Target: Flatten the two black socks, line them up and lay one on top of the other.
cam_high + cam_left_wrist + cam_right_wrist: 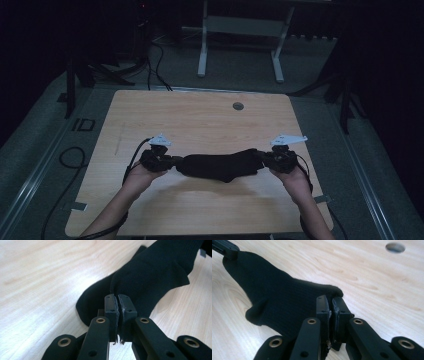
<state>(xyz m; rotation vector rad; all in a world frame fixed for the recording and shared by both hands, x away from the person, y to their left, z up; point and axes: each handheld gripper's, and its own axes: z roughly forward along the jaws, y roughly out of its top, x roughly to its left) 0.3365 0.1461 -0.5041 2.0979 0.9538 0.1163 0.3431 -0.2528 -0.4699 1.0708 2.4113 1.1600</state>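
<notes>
A pale wood-grain surface (200,120) with rounded corners and a round hole (238,106) stands in a dim room on what looks like grey carpet. A black ribbed knit sock (220,166) hangs stretched above it between the left gripper (167,162) and right gripper (267,159), each with jaws pinching one end.

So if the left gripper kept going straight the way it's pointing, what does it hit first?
Most likely the black sock it is already clamped on: the left gripper points along it toward the right gripper holding the far end. Beyond that, depth is hard to judge.
</notes>
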